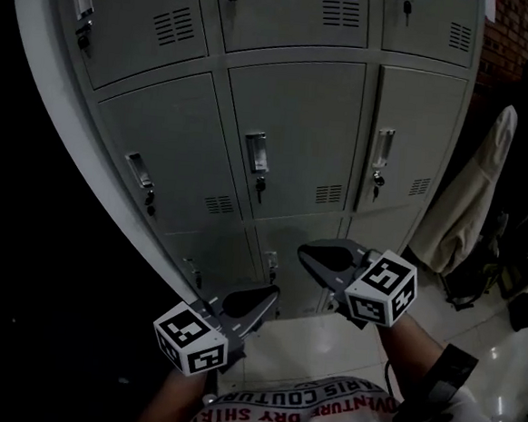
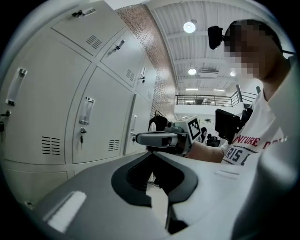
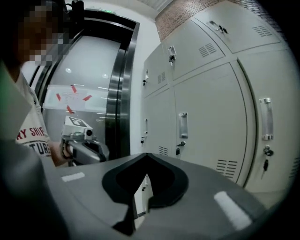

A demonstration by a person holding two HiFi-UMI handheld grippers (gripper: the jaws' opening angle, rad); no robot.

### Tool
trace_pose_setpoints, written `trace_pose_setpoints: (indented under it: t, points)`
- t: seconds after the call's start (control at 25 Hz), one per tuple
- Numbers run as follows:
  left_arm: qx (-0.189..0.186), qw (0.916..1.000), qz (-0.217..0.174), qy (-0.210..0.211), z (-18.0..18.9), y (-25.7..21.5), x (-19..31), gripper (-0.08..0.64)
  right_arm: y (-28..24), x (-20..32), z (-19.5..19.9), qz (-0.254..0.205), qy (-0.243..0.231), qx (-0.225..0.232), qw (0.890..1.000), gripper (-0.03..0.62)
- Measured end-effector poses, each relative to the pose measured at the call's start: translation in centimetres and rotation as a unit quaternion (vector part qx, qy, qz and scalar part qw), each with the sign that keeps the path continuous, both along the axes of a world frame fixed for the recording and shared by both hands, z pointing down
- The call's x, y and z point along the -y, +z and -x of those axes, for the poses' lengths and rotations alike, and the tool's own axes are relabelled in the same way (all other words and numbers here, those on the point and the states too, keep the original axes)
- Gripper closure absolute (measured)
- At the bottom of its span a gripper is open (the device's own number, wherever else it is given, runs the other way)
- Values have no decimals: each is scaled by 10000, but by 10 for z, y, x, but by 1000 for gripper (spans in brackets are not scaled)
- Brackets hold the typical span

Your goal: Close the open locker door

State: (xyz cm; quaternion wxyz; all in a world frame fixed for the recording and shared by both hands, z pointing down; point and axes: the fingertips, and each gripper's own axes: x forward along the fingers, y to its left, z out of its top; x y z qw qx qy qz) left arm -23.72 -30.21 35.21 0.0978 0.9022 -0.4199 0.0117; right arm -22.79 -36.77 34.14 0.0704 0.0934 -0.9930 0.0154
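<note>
At the frame's bottom centre, the left gripper (image 1: 266, 295) and right gripper (image 1: 308, 253) point at the lockers (image 1: 297, 135), jaws pressed together, empty. The shirt (image 1: 320, 418) print partly reads "COUTUR"

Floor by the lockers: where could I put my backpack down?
The glossy pale tiled floor is bare between the base of the grey metal lockers and the person's white printed shirt, and further right. It is crowded along the right wall, where a cream coat and dark belongings sit.

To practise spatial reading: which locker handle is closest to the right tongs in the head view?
The bottom-row middle handle, just left of the right tongs; all others sit higher or further left.
</note>
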Motion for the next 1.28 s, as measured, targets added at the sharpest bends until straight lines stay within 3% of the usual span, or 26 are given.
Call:
trace_pose_setpoints:
  t: [0.2,0.44,0.64,0.88,1.28]
  points:
    - [-13,9998,-29,187,-84,5,-75,557,4,-110,-94,186,-157,108,9996,597]
    - [-138,9990,93,407,-199,41,-197,557,43,-250,-220,605,-27,73,9981,597]
    - [-148,9974,336,623,-277,60,-277,557,58,-335,-295,935,92,63,9956,597]
    - [52,9973,196,702,-325,34,-324,557,46,-387,-340,987,95,90,9950,597]
    - [167,9983,106,544,-346,27,-353,557,44,-418,-359,856,-112,92,9962,597]
